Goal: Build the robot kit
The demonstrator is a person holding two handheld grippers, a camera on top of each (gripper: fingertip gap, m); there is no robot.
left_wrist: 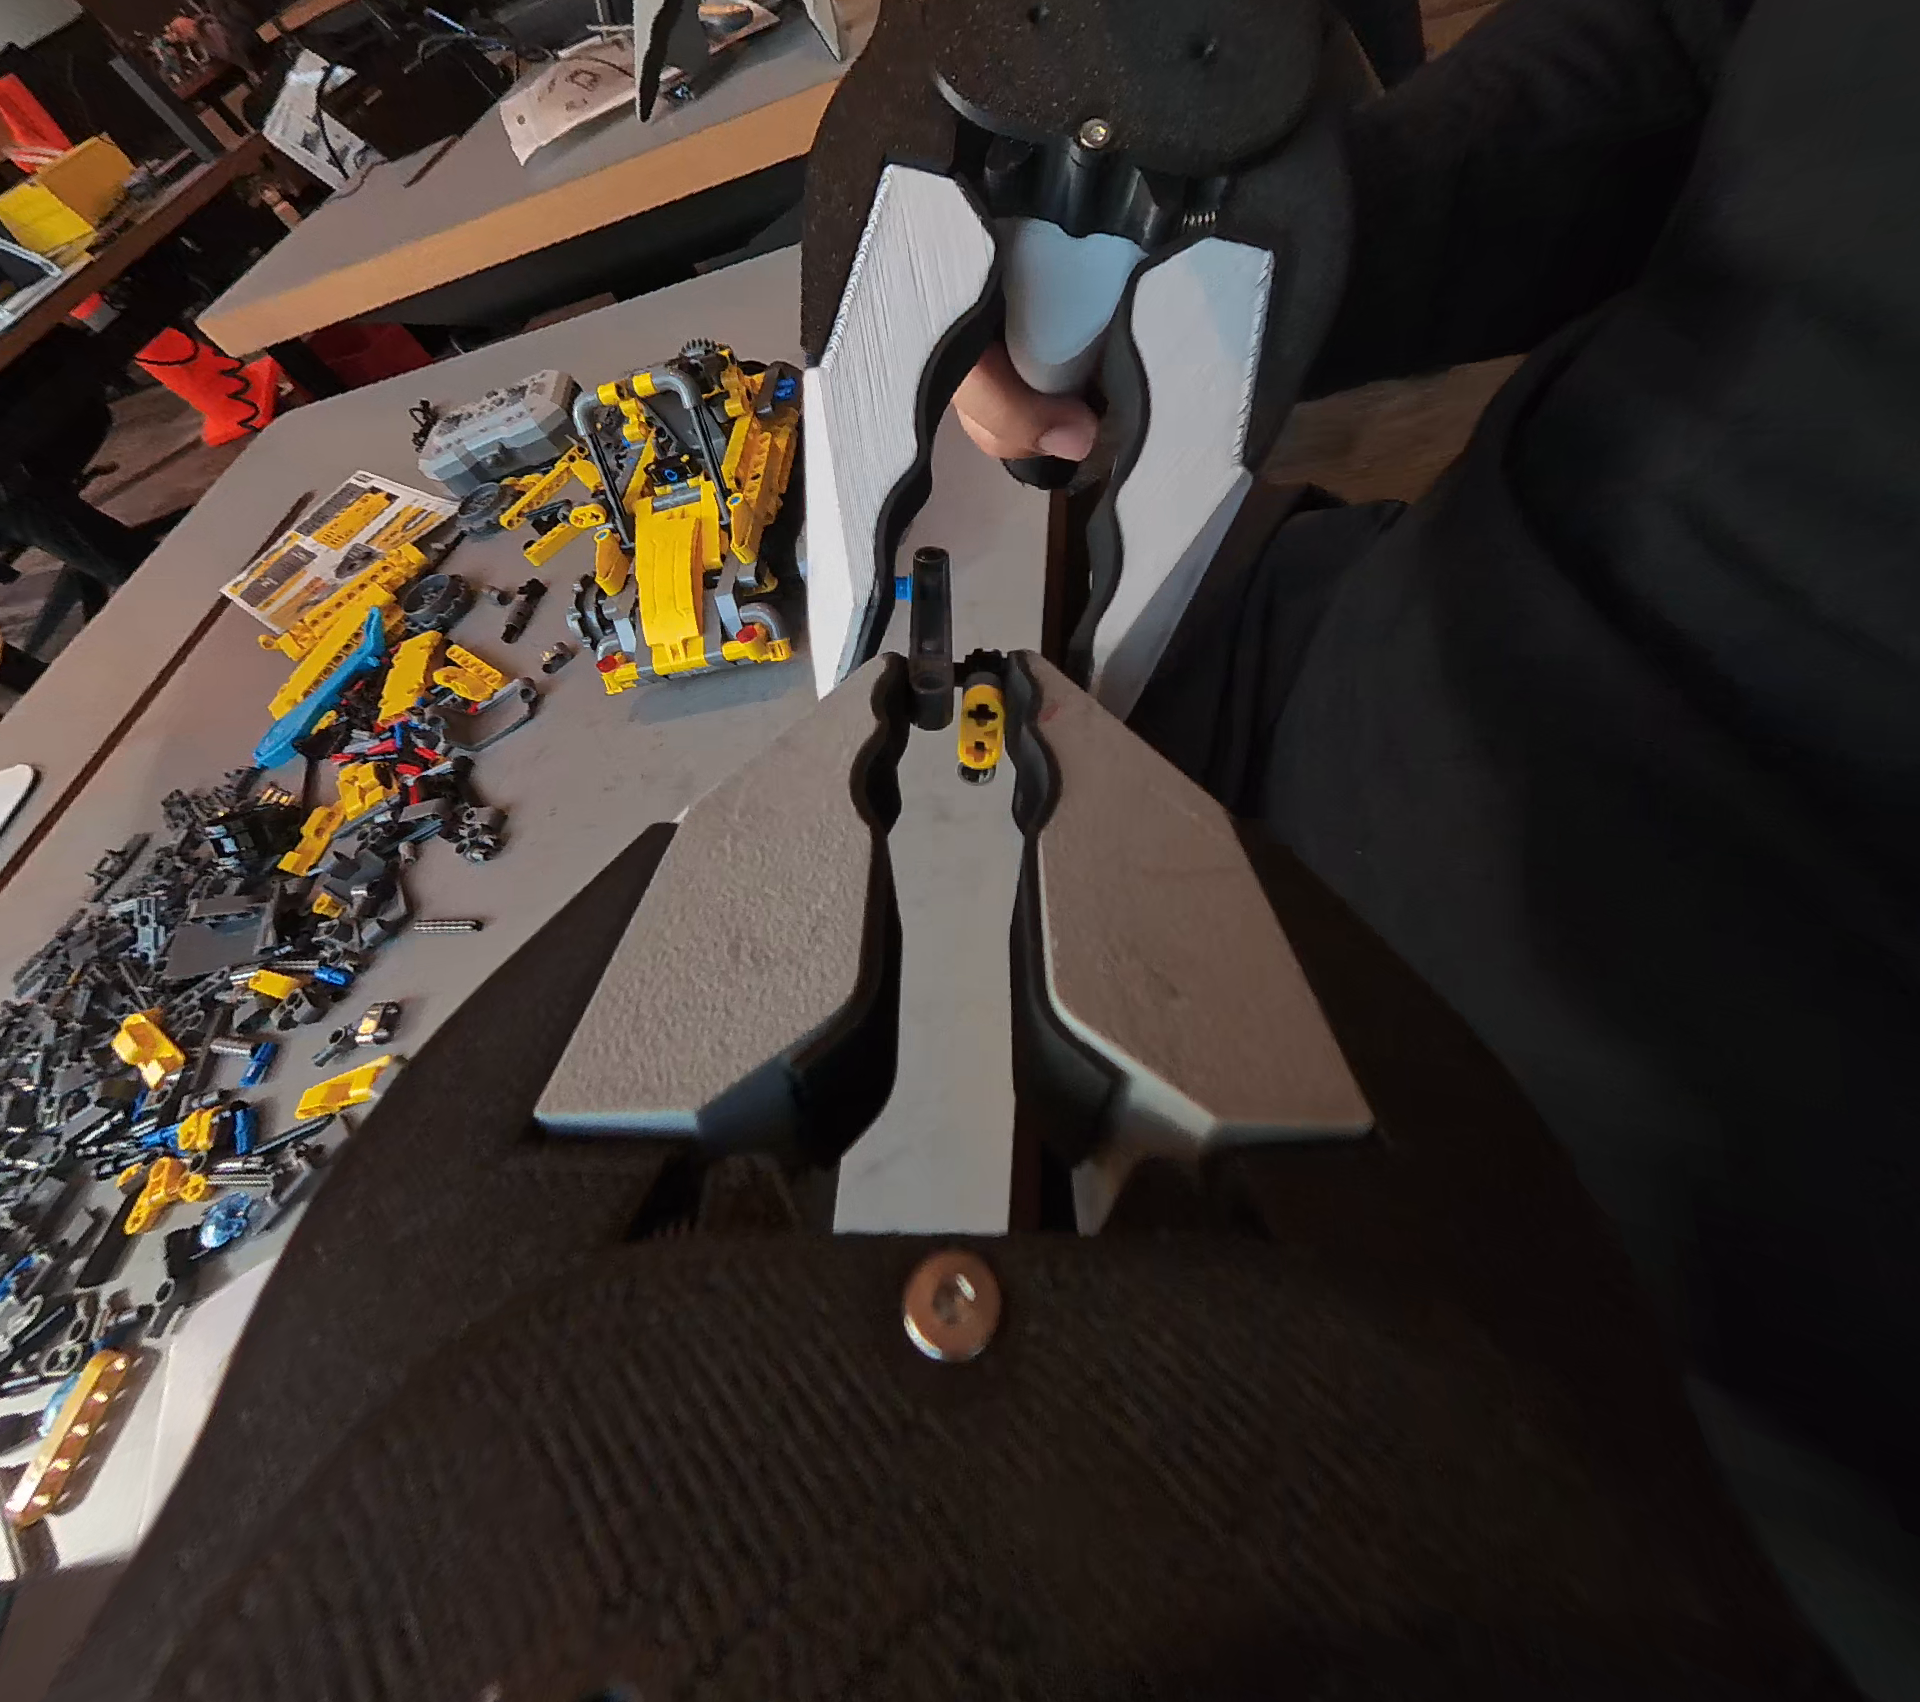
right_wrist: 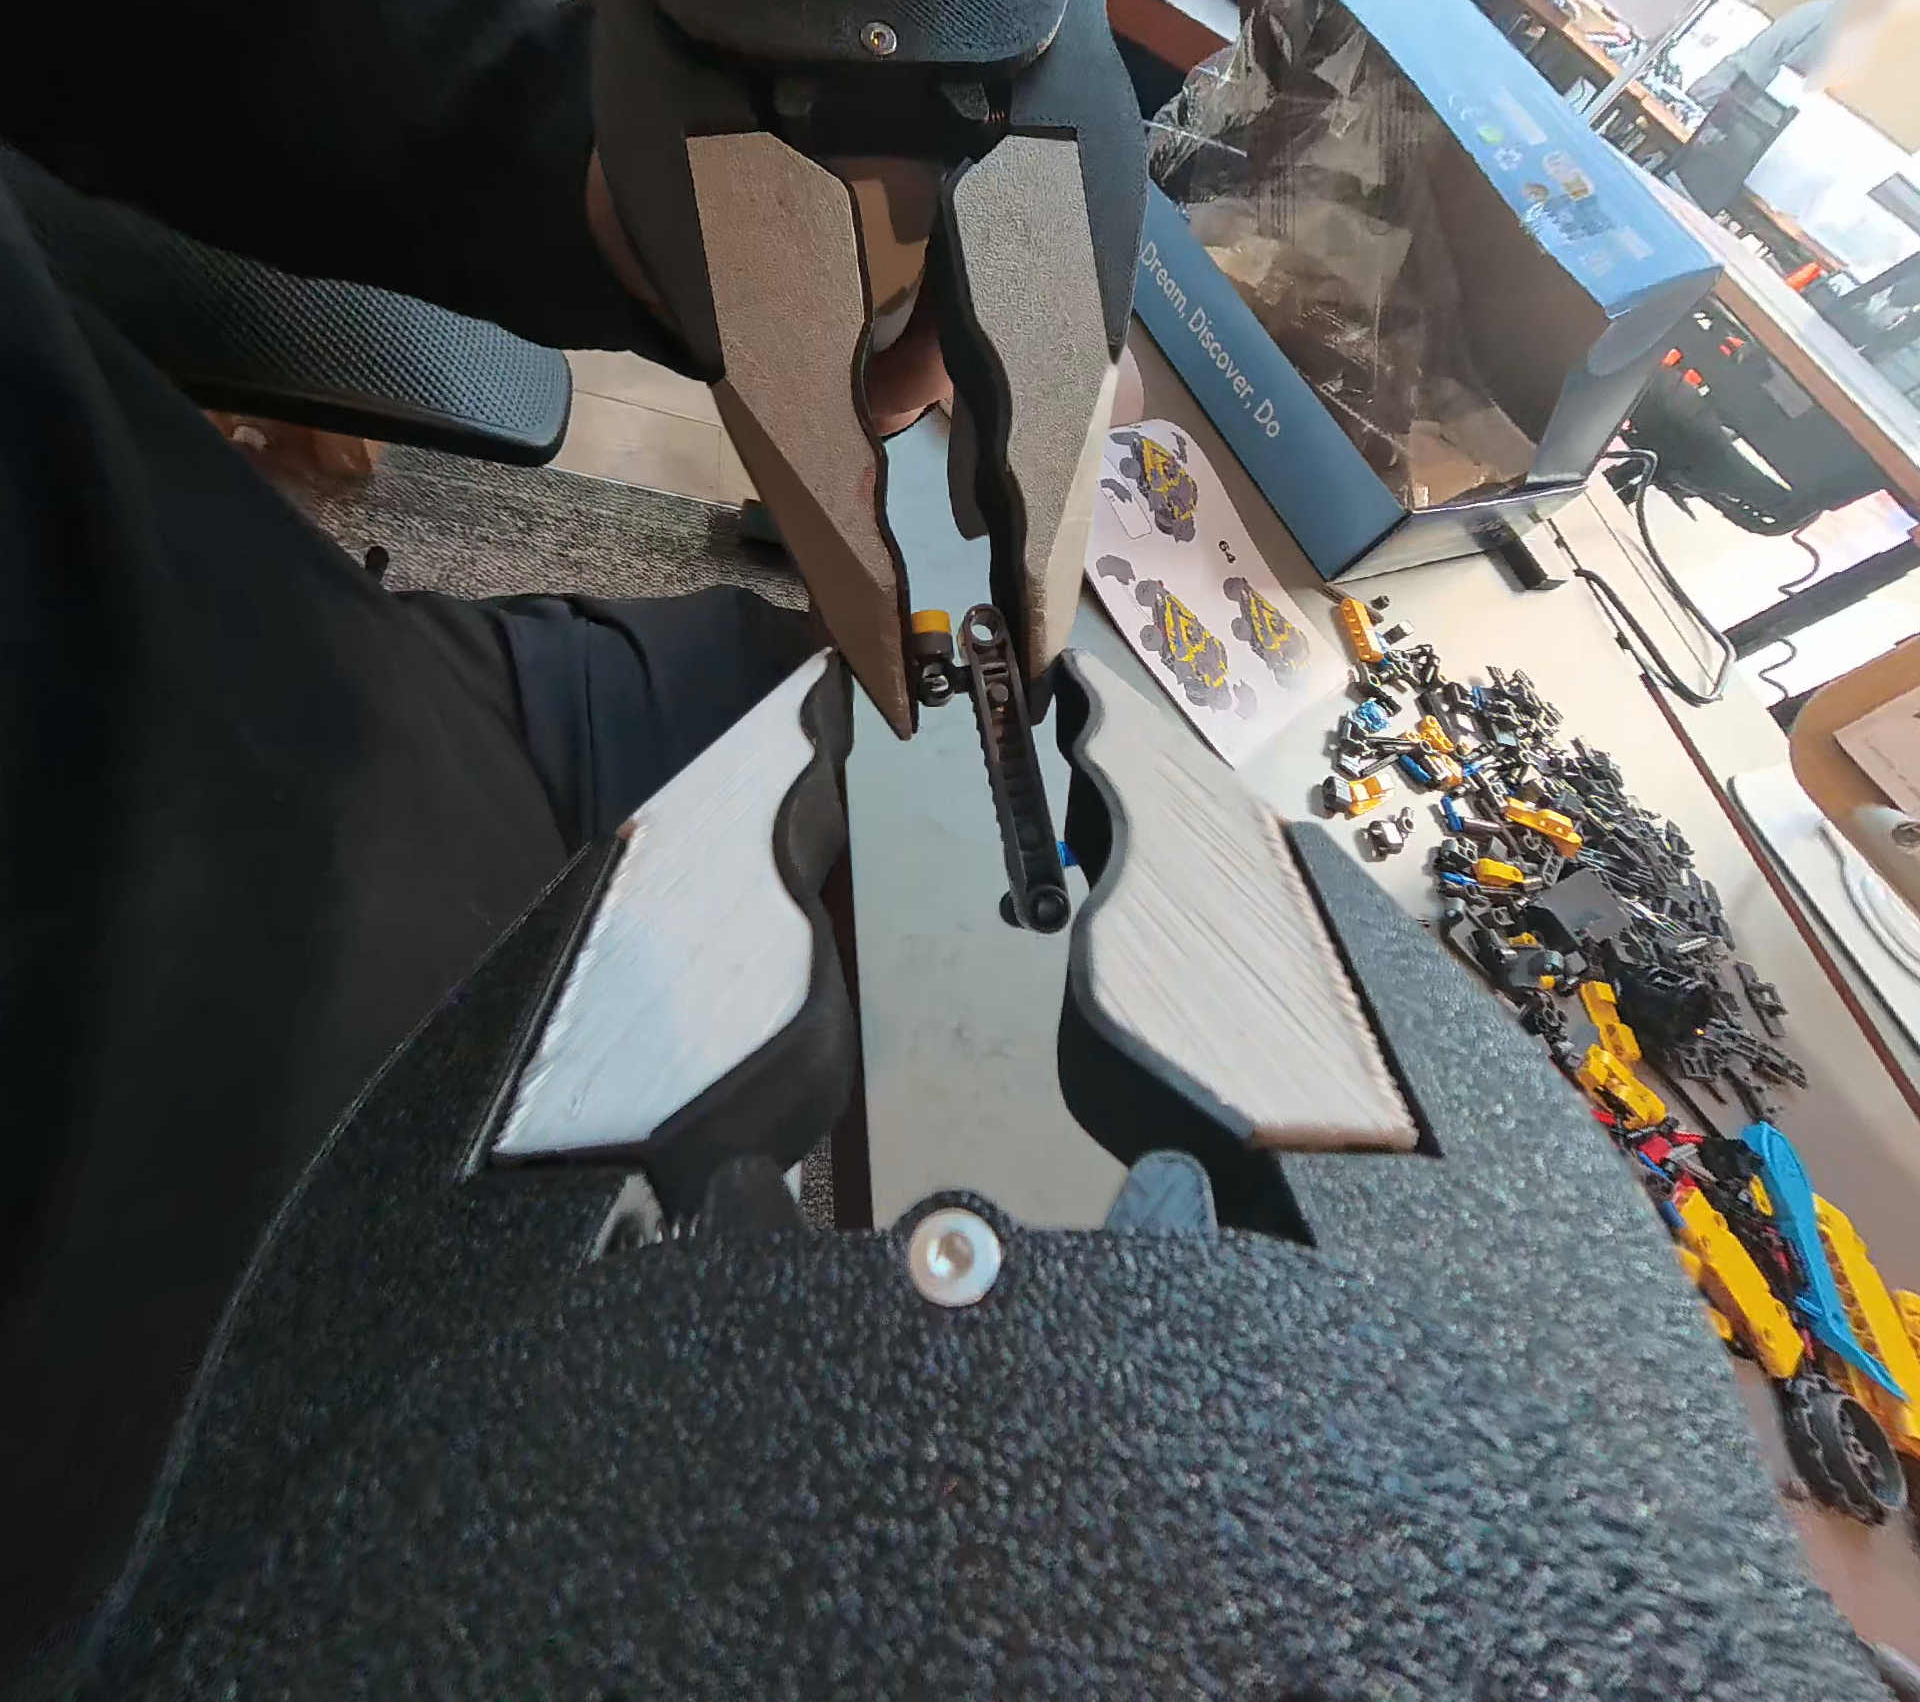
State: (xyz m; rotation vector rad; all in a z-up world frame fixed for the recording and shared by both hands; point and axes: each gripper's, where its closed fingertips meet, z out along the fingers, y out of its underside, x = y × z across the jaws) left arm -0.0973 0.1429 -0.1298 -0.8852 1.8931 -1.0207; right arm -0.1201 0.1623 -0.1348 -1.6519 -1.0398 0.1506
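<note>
A black beam (right_wrist: pixel 1013 769) and a small yellow connector (left_wrist: pixel 980 717) sit side by side, and appear joined by a black pin. They are held in the air above the near edge of the surface (left_wrist: pixel 644 769), close to the person's dark-clad body. The left gripper (left_wrist: pixel 956 686) is closed on this pair, its fingertips pinching the yellow connector and the beam's end between them. The rest of the beam sticks out into the gap of the right gripper (right_wrist: pixel 951 665), which faces the left one tip to tip. The right gripper's jaws stand wide apart. The beam's free end lies just beside one finger, and whether it touches cannot be told.

In the left wrist view, a partly built yellow and grey vehicle model (left_wrist: pixel 675 530) stands on the surface to the left of the grippers. A grey block (left_wrist: pixel 499 426) sits at its far left corner. Nearer and further left is a broad scatter of loose pieces (left_wrist: pixel 208 925) in black, grey, yellow and blue, so a great many parts are not attached to the model. An instruction booklet (left_wrist: pixel 332 540) lies beside the scatter. In the right wrist view, an open instruction page (right_wrist: pixel 1174 613) lies in front of a blue box (right_wrist: pixel 1455 250) at the far right.
</note>
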